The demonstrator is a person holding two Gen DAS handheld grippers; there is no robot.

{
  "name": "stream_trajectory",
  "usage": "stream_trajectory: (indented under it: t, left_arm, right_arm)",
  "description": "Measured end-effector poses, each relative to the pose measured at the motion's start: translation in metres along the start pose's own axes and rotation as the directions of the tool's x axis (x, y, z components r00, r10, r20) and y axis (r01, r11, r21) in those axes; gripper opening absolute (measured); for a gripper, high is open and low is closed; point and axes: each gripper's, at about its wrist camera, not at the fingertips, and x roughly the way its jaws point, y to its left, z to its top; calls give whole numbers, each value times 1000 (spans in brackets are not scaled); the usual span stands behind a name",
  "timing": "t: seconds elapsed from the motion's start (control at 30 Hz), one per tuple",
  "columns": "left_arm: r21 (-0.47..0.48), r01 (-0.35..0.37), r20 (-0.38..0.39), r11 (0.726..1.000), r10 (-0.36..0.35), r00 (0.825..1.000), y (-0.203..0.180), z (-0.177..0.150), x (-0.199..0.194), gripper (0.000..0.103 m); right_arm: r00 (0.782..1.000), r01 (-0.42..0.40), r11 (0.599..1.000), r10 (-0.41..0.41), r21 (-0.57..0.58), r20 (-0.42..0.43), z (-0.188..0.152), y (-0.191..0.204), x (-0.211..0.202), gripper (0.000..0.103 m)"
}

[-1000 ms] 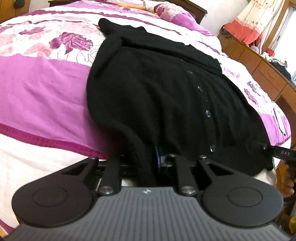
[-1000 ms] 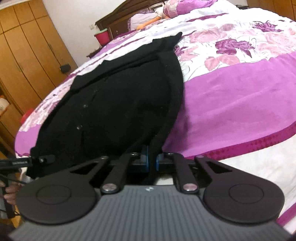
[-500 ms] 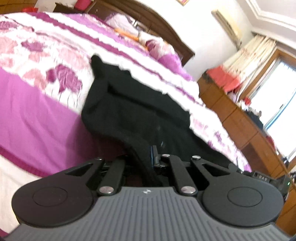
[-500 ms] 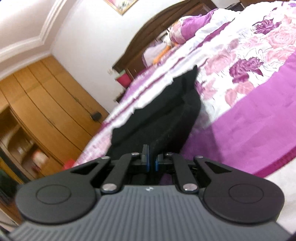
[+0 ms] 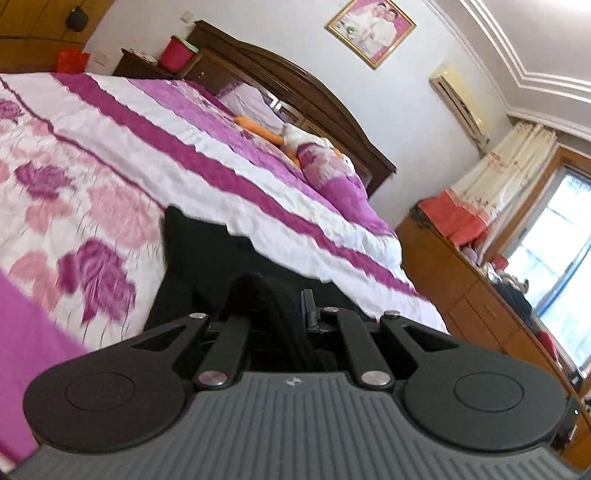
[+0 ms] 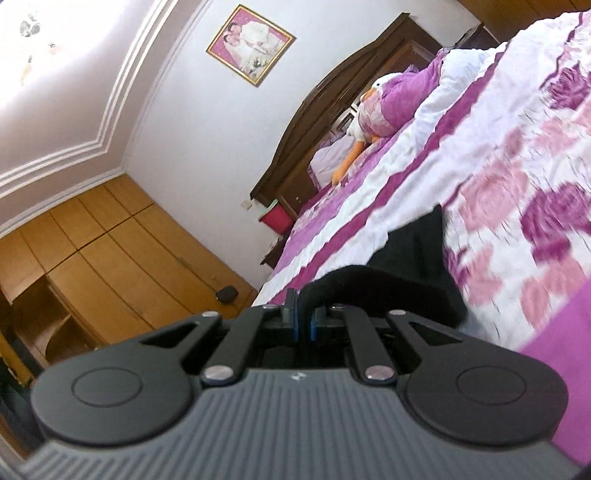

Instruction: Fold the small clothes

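Bedroom; bed with purple floral quilt [image 5: 110,177], dark wooden headboard [image 5: 295,88] at far end, framed photo [image 5: 370,32] on wall above. Black garment [image 5: 207,254] lies on quilt, near edge lifted. Left gripper [image 5: 280,314] clamped on bunched hem. Right gripper [image 6: 303,317] pinched together on garment edge [image 6: 388,280].
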Motion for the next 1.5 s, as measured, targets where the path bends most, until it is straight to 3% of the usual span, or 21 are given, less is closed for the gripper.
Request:
stream_trajectory:
  t: [0.3, 0.5, 0.77, 0.87, 0.97, 1.17, 1.27, 1.33, 1.4, 1.5]
  left_arm:
    - [24, -71, 67, 997, 69, 995, -5, 48, 78, 7]
    - [35, -131, 56, 991, 129, 990, 11, 60, 138, 7]
    - [80, -231, 6, 970, 231, 973, 47, 48, 205, 7]
    - [112, -276, -8, 955, 278, 960, 60, 41, 225, 7]
    - [128, -300, -42, 945, 307, 951, 74, 30, 243, 7]
    - [155, -311, -46, 938, 321, 946, 80, 22, 249, 9]
    - [156, -296, -60, 942, 308, 949, 77, 25, 239, 16]
    - [150, -284, -64, 947, 296, 953, 75, 26, 226, 23]
    - [149, -281, -67, 948, 293, 954, 70, 27, 211, 44]
    - [160, -288, -55, 944, 300, 952, 63, 23, 188, 52]
  right_arm:
    - [998, 37, 999, -38, 10, 49, 39, -11, 70, 9]
    - [993, 103, 994, -102, -24, 54, 51, -24, 119, 9]
    - [979, 203, 977, -203, -66, 10, 46, -57, 176, 9]
    - [962, 271, 958, -273, -97, -5, 40, -70, 192, 9]
    - [930, 358, 925, -366, -127, -44, 32, -86, 207, 10]
    - [927, 355, 924, -368, -143, -72, 24, -96, 207, 10]
    - [920, 371, 919, -383, -132, -84, 27, -91, 196, 16]
    - [919, 375, 918, -386, -131, -77, 29, -85, 184, 30]
    - [924, 364, 921, -376, -138, -72, 29, -79, 169, 32]
    - [933, 338, 927, -353, -161, -74, 28, -73, 153, 32]
